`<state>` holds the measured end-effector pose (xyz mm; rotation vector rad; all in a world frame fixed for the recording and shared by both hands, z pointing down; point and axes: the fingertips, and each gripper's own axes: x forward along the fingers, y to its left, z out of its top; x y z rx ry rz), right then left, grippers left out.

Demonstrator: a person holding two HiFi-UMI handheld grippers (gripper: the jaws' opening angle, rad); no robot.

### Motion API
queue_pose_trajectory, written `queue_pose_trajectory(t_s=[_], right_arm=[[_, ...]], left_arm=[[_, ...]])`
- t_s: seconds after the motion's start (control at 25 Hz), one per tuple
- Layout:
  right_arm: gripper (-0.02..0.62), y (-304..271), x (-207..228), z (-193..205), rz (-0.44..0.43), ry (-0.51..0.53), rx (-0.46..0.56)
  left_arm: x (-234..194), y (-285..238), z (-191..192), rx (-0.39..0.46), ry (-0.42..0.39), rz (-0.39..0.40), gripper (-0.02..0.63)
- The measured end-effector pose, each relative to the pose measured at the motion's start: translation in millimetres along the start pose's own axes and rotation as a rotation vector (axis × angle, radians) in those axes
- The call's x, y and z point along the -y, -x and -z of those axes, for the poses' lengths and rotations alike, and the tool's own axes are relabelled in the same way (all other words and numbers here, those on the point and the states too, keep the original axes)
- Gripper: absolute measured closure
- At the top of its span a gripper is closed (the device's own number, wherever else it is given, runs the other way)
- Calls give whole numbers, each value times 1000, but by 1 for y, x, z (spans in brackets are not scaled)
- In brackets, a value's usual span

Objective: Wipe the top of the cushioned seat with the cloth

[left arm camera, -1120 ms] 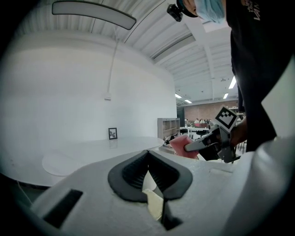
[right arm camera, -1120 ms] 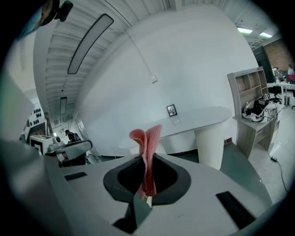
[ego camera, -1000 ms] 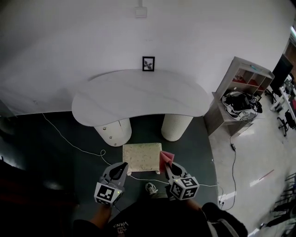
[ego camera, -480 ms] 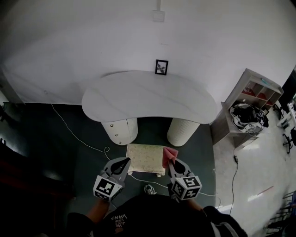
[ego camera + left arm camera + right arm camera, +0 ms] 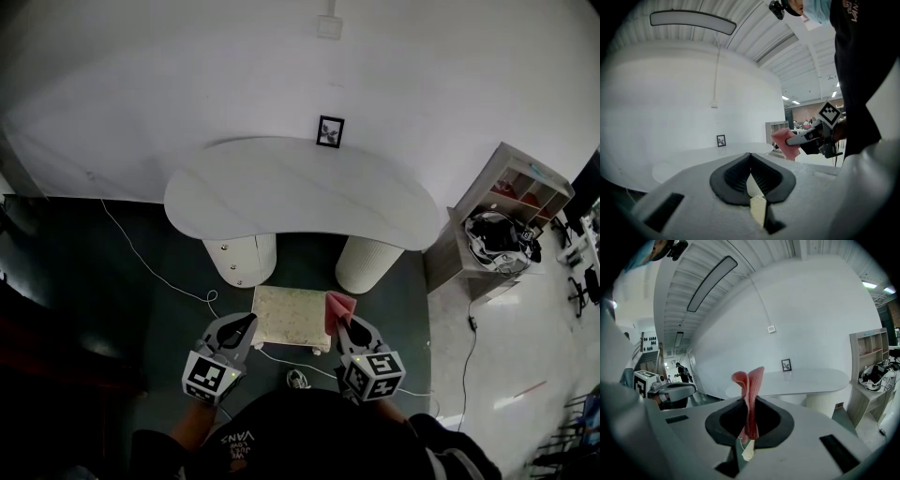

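Right gripper (image 5: 350, 331) clamped on the cloth (image 5: 339, 307), by the seat's (image 5: 289, 317) right edge. Left gripper (image 5: 240, 328) closed, empty, near its left edge.

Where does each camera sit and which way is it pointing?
Head view: on the person's head, steeply down at cushioned seat, white table, left gripper, right gripper; arms and dark top show.
Left gripper view: on that gripper, along its shut, empty jaws toward the table; person's torso at right.
Right gripper view: on that gripper, along jaws shut on the cloth, toward the table.
Both gripper views share the framed picture and each other's gripper.
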<state>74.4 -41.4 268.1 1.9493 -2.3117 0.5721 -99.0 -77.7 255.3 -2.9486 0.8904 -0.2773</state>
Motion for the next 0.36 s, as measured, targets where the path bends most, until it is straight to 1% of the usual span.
queue_pose_trajectory(t_s=[0.2, 0.36], right_arm=[[571, -2, 1, 6, -3, -13, -2], [571, -5, -3, 7, 0, -4, -8]], left_arm=[[2, -1, 1, -10, 19, -4, 589], [-1, 0, 6, 9, -5, -6, 589]])
